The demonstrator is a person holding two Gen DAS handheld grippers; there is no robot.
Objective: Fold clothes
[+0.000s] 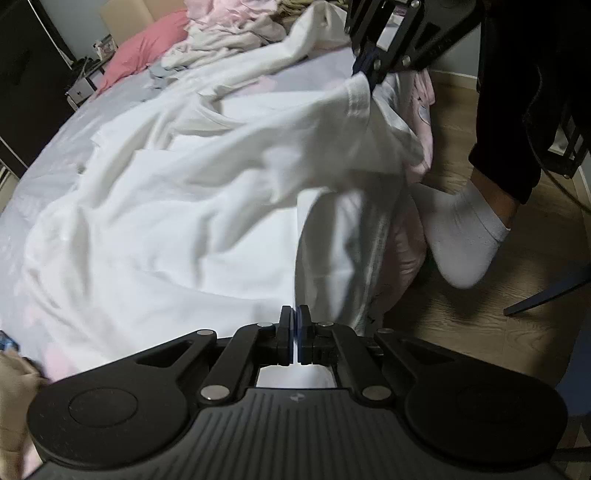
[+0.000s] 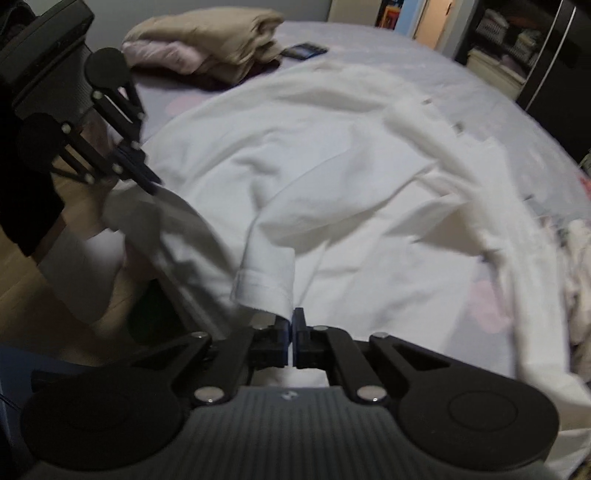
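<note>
A white shirt [image 1: 166, 206] lies spread and rumpled across the bed [image 1: 74, 125]; it also shows in the right wrist view [image 2: 332, 166]. My left gripper [image 1: 295, 321] is shut on the shirt's near edge, and the cloth hangs over the bed's side. It also shows in the right wrist view [image 2: 151, 184], pinching the cloth. My right gripper [image 2: 292, 325] is shut on a hemmed corner of the shirt [image 2: 264, 284]. It appears in the left wrist view [image 1: 364, 75], holding the cloth up off the bed.
A pile of unfolded pale clothes [image 1: 229, 33] and a pink pillow [image 1: 144, 48] lie at the far end. A stack of folded beige and pink clothes [image 2: 207, 40] sits near a dark phone [image 2: 303, 51]. The person's white-socked foot [image 1: 461, 229] stands on the wooden floor beside a chair leg [image 1: 546, 295].
</note>
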